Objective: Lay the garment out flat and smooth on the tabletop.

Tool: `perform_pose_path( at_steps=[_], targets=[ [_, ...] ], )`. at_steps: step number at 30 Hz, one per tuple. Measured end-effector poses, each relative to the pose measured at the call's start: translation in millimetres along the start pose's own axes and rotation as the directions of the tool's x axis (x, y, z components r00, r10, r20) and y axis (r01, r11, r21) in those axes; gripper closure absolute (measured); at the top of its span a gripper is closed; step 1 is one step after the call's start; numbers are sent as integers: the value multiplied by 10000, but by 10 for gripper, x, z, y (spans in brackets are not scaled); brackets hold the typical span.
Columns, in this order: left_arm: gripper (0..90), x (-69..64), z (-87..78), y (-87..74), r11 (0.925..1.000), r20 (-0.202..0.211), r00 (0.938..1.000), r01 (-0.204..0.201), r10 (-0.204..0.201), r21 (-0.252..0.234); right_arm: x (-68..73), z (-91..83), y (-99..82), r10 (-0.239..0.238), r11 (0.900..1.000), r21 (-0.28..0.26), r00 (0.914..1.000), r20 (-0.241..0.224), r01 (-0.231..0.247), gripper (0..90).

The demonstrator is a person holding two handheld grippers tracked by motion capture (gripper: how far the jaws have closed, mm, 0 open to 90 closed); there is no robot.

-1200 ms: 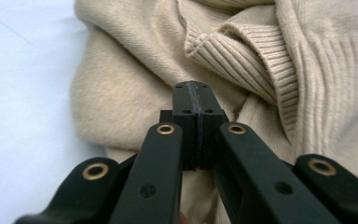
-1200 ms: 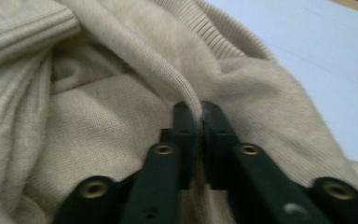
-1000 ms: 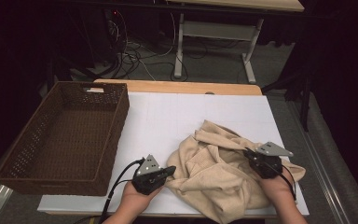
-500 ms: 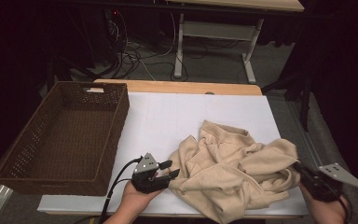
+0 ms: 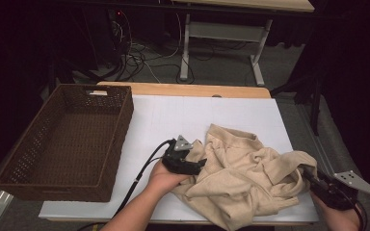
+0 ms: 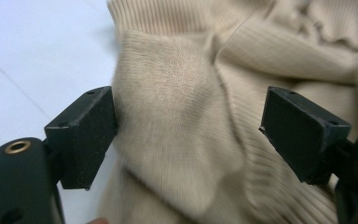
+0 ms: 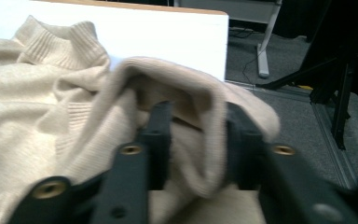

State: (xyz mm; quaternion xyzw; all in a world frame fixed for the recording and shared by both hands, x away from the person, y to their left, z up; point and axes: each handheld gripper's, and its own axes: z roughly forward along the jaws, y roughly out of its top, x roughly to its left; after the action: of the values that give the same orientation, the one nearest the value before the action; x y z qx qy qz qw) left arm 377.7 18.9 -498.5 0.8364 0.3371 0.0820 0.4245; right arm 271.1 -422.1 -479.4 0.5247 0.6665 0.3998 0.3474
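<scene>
A beige knit sweater [image 5: 241, 178] lies crumpled on the white table cover [image 5: 183, 115], right of the middle. My left gripper [image 5: 200, 166] is at the sweater's left edge. In the left gripper view the left gripper [image 6: 191, 126] has just been opening its jaws, and they stand wide with a soft fold of the sweater [image 6: 182, 93] between them, unpressed. My right gripper [image 5: 304, 172] is at the table's near right corner, at the sweater's right end. Its jaws have just been opening too, and in the right gripper view a fold of the sweater [image 7: 37, 107] drapes over and between the right gripper [image 7: 196, 140].
A dark brown wicker basket [image 5: 118, 144] stands open on the left of the table. The wooden table edge [image 5: 183, 89] runs along the back. Behind it are floor cables [image 5: 139, 57] and a desk frame [image 5: 257, 67]. The table's right edge [image 7: 225, 51] is close to my right gripper.
The right hand pulled the sweater's edge out to the right, spreading it, then its jaws parted. The left gripper moved right and away onto the sweater's left edge and opened wide.
</scene>
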Motion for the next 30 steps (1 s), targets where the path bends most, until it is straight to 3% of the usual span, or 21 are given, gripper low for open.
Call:
perform_pose_path(
  at_steps=[1, 2, 3, 4, 6, 9, 13, 17, 20, 23, 26, 28, 30],
  targets=[
    [199, 11, 42, -25, 9997, 240, 9997, -5, 0, 241, 24, 4, 11, 4, 10000, -20, 10000, -63, -4, 579],
    [340, 10, 20, -48, 9999, 242, 9997, -42, 39, 131, 53, 6, 28, -40, 10000, -69, 9999, -149, 39, 571],
    [418, 10, 20, -48, 9999, 242, 9997, -42, 39, 131, 71, 5, 38, -80, 9999, -90, 9998, -202, 78, 570],
    [418, 5, -33, -75, 9999, 277, 9996, -39, 42, -125, 71, 5, 38, -80, 9999, -90, 9998, -202, 78, 570],
    [639, -16, -210, -145, 9974, 148, 9996, -232, 243, -680, 104, -3, 54, -175, 9998, -130, 9994, -289, 171, 571],
    [682, -42, -439, -309, 9950, -66, 9995, -325, 320, -948, 145, 1, 66, -290, 9995, -153, 9988, -406, 284, 571],
    [681, -46, -712, -588, 9939, -23, 9998, 170, -174, -1092, 190, -9, 76, -411, 9991, -162, 9975, -569, 402, 565],
    [682, -64, -922, -741, 9934, -223, 9994, 233, -259, -1121, 254, -64, 131, -496, 9981, -412, 9962, -712, 467, 545],
    [675, -40, -953, -775, 9914, -198, 9988, 413, -441, -1244, 344, -120, 206, -717, 9951, -736, 9937, -861, 654, 537],
    [598, -36, -914, -769, 9862, -73, 9975, 680, -699, -1511, 475, -121, 264, -1053, 9919, -844, 9868, -1235, 952, 533],
    [447, -65, -917, -747, 9818, -163, 9973, 677, -717, -1775, 641, 5, 247, -1460, 9893, -338, 9713, -1879, 1422, 519],
    [361, -75, -915, -734, 9808, -258, 9976, 586, -645, -1858, 724, 152, 192, -1736, 9825, 312, 9644, -1996, 1834, 507],
    [307, -71, -902, -724, 9817, -297, 9975, 574, -638, -1814, 766, 338, 118, -1847, 9697, 1277, 9670, -1755, 2084, 491]
  ],
)
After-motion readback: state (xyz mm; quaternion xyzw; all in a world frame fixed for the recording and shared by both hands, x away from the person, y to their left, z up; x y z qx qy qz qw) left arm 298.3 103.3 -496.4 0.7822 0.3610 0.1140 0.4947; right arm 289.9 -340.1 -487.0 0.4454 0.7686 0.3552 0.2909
